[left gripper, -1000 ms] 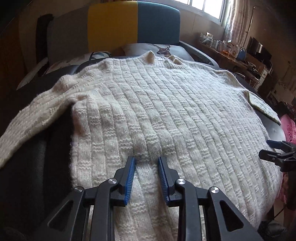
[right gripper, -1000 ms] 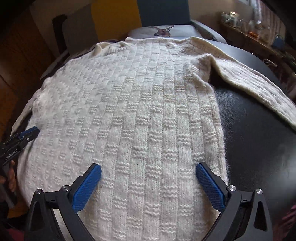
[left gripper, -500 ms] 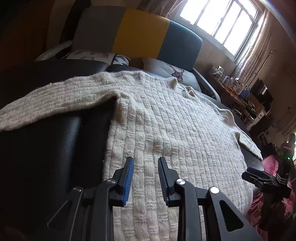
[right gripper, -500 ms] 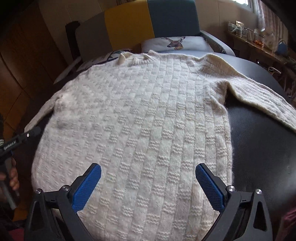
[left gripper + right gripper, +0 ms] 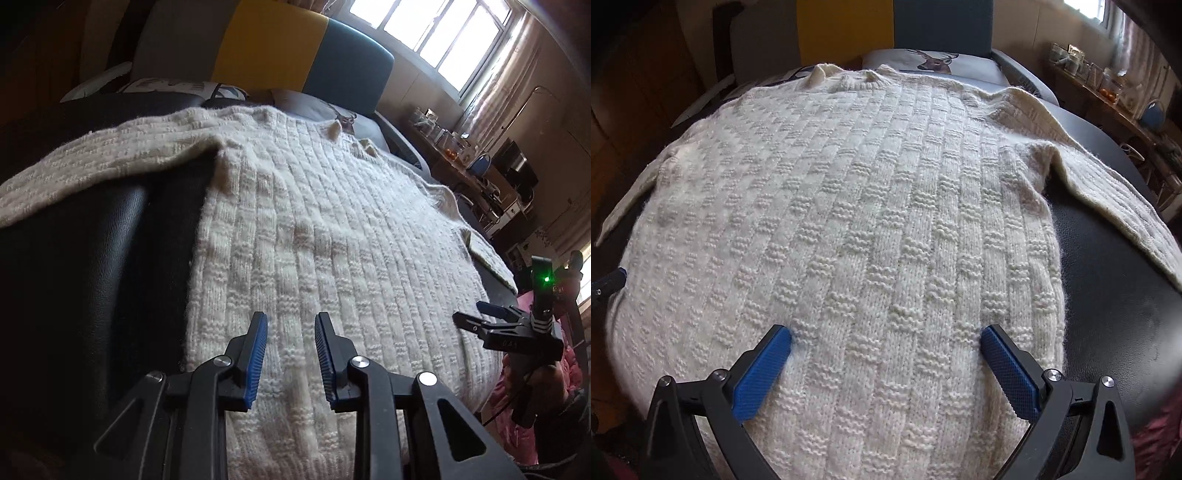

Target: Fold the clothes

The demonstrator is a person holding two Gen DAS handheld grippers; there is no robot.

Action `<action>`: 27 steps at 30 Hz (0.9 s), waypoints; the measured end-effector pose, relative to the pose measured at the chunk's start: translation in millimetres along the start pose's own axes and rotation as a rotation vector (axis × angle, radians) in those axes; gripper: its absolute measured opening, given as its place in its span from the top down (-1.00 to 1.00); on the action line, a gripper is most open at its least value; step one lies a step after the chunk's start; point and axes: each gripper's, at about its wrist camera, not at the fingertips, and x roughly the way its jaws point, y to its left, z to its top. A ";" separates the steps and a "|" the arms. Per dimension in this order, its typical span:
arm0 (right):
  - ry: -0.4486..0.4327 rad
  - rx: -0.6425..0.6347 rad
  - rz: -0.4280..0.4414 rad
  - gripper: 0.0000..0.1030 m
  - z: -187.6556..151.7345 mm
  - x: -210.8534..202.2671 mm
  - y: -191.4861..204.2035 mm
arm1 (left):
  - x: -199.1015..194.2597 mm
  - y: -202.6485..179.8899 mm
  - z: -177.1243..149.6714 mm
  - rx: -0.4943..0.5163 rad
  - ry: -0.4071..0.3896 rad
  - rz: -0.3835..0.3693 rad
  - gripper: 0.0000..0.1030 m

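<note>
A cream knitted sweater lies spread flat on a black padded surface, collar at the far end, sleeves out to both sides. It fills the right wrist view too. My left gripper hovers over the hem near the sweater's left edge, its jaws a narrow gap apart with nothing between them. My right gripper is wide open over the hem near the right side edge; it also shows in the left wrist view. The left gripper's tip shows at the right wrist view's left edge.
A grey, yellow and teal sofa back and a deer-print cushion stand behind the collar. A cluttered side shelf runs along the right wall under the window. The black surface is bare right of the sweater.
My left gripper has swung left from the hem's middle toward the sweater's left edge, jaw gap unchanged. My right gripper stays wide open, drawn slightly back then forward over the hem.
</note>
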 end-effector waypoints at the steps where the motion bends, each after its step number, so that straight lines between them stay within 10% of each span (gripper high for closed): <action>1: -0.010 0.014 0.012 -1.00 0.9 -2.8 0.4 | -3.0 -4.2 4.6 0.015 -0.019 -0.003 0.50; 11: -0.072 0.023 0.064 -1.00 35.9 -6.3 20.5 | 38.8 -43.7 59.5 0.160 -0.048 0.018 0.48; 27: -0.051 0.017 0.056 -1.00 24.3 17.6 4.7 | 58.5 -43.7 43.8 0.097 0.037 0.066 0.48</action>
